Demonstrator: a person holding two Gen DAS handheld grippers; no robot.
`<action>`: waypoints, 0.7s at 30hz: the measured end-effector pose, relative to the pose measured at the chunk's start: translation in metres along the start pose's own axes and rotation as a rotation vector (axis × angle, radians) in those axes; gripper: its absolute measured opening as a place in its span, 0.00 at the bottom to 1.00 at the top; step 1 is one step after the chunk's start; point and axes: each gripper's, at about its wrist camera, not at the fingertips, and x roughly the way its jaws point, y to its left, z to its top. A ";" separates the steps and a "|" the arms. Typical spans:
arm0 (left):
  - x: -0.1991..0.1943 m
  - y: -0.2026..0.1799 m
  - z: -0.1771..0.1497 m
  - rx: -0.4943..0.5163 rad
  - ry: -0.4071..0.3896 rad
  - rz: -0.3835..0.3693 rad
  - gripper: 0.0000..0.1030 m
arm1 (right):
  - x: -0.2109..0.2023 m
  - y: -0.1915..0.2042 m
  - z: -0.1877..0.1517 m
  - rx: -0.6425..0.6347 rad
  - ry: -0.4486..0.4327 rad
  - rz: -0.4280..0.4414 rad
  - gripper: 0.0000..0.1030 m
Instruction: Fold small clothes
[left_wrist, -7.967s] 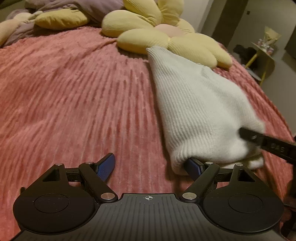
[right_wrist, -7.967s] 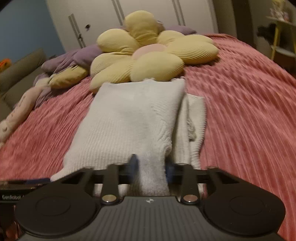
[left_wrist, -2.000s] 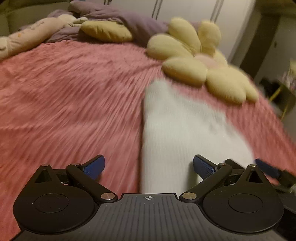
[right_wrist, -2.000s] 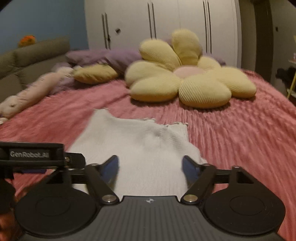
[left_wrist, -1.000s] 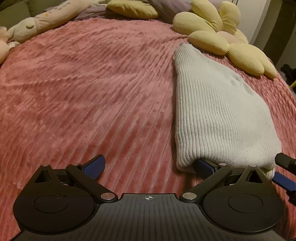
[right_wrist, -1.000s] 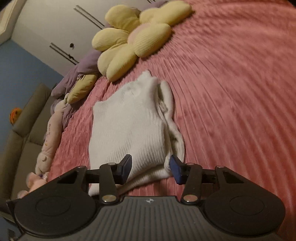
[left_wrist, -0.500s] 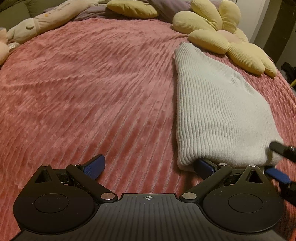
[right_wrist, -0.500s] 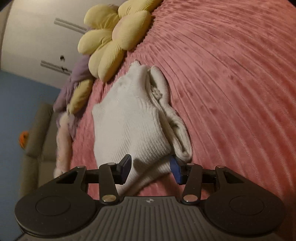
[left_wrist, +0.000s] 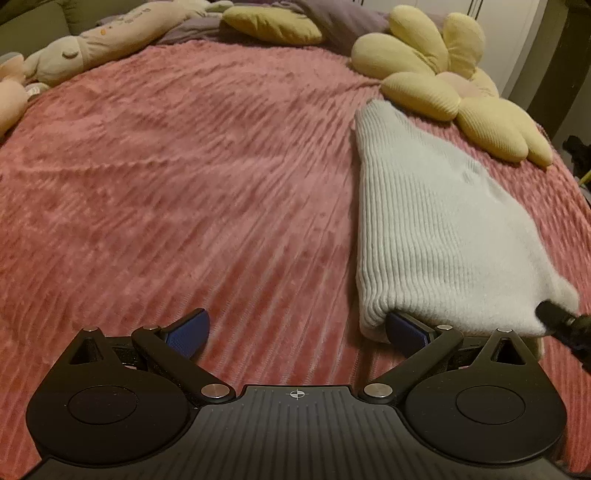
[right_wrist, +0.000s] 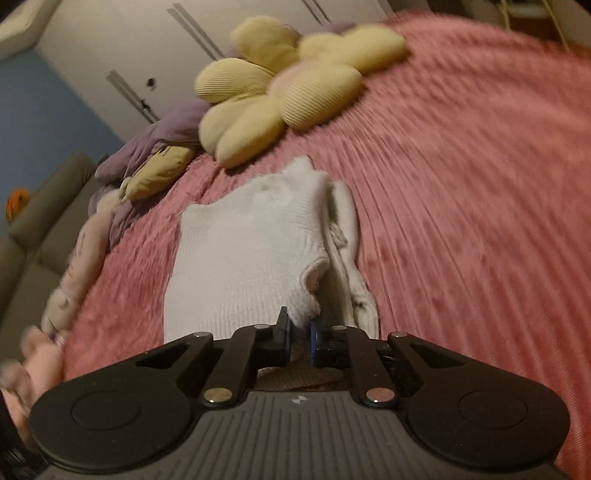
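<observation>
A small white ribbed knit garment (left_wrist: 436, 236) lies folded lengthwise on the pink bedspread (left_wrist: 184, 177). My left gripper (left_wrist: 295, 334) is open at its near left corner, the right finger (left_wrist: 406, 334) tucked under the knit edge, the left finger on bare bedspread. In the right wrist view the garment (right_wrist: 251, 251) lies ahead, a sleeve showing along its right side. My right gripper (right_wrist: 300, 334) is shut on the garment's near right corner. Its dark tip shows in the left wrist view (left_wrist: 561, 323).
A yellow flower-shaped cushion (left_wrist: 443, 85) lies just beyond the garment's far end, also in the right wrist view (right_wrist: 288, 85). Plush toys (left_wrist: 92, 44) and purple bedding (right_wrist: 162, 136) line the far left. A grey sofa (right_wrist: 33, 229) stands beyond the bed.
My right gripper has closed from open onto the garment's near right corner and the view has tilted. The left gripper has stayed open at the left corner.
</observation>
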 end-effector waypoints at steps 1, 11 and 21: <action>-0.003 0.001 0.000 0.004 -0.004 0.002 1.00 | -0.002 0.003 -0.002 -0.032 -0.009 -0.016 0.07; -0.008 0.005 0.016 0.000 -0.044 0.022 1.00 | -0.005 0.014 -0.012 -0.270 -0.039 -0.178 0.27; 0.030 -0.025 0.011 0.150 0.022 0.060 1.00 | 0.010 0.065 -0.024 -0.599 -0.023 -0.142 0.27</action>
